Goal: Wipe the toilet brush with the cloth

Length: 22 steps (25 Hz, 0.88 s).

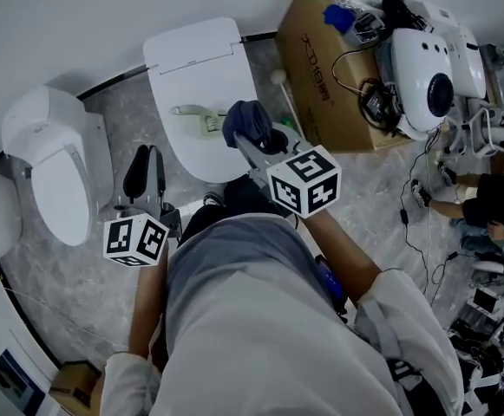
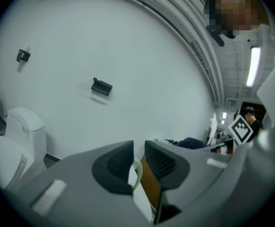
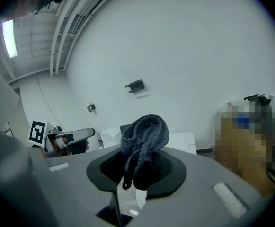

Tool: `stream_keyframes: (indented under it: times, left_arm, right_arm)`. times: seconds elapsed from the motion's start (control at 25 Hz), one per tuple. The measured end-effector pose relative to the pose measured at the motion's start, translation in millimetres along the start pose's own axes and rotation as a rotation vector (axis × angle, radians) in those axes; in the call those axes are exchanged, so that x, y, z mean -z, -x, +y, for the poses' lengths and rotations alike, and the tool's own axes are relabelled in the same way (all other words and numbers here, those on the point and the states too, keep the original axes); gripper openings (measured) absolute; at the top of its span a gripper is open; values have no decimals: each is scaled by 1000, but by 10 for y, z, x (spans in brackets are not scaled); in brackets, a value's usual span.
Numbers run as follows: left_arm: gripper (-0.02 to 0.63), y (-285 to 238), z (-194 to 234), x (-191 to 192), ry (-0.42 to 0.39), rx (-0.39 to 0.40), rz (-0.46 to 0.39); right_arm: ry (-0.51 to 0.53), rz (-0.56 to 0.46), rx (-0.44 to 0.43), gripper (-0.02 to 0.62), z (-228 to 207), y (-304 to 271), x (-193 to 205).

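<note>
A pale toilet brush (image 1: 196, 116) lies on the closed lid of the middle toilet (image 1: 195, 59). My right gripper (image 1: 250, 137) is just right of the brush, over the lid's front edge. It is shut on a dark blue cloth (image 1: 246, 119) that bunches up out of the jaws (image 3: 144, 134). My left gripper (image 1: 145, 156) hangs left of that toilet, apart from the brush. Its black fingers (image 2: 112, 167) stand almost together with only a thin slit between them, and nothing is gripped. Through the slit a pale edge and brown cardboard show.
A second white toilet (image 1: 48, 163) stands at the left. A brown cardboard box (image 1: 321, 68) full of cables and white robot parts (image 1: 429, 68) stands to the right. A white stick with a round end (image 1: 279, 81) leans by it. A person's arm (image 1: 460, 204) reaches in at the far right.
</note>
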<state>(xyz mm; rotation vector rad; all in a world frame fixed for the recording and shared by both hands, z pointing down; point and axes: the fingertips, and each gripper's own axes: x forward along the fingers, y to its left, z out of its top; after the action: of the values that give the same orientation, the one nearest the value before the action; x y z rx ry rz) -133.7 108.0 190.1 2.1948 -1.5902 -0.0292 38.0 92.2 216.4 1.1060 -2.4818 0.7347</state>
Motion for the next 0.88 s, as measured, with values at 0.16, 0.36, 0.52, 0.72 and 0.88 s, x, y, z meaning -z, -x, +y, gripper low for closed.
stream_keyframes:
  times: [0.16, 0.36, 0.52, 0.72, 0.88]
  left_arm:
    - [0, 174, -9, -30, -10, 13, 0]
    - [0, 365, -63, -44, -45, 24, 18]
    - [0, 532, -90, -85, -23, 37, 12]
    - [0, 792, -155, -270, -19, 25, -29]
    - [0, 956, -201, -434, -58, 1, -74]
  right_arm:
    - [11, -20, 24, 95, 115, 142, 32]
    - [32, -48, 56, 95, 247, 294, 30]
    - [45, -70, 72, 95, 348, 432, 47]
    - [64, -89, 94, 95, 457, 598, 54]
    - [102, -99, 108, 94, 524, 720, 43]
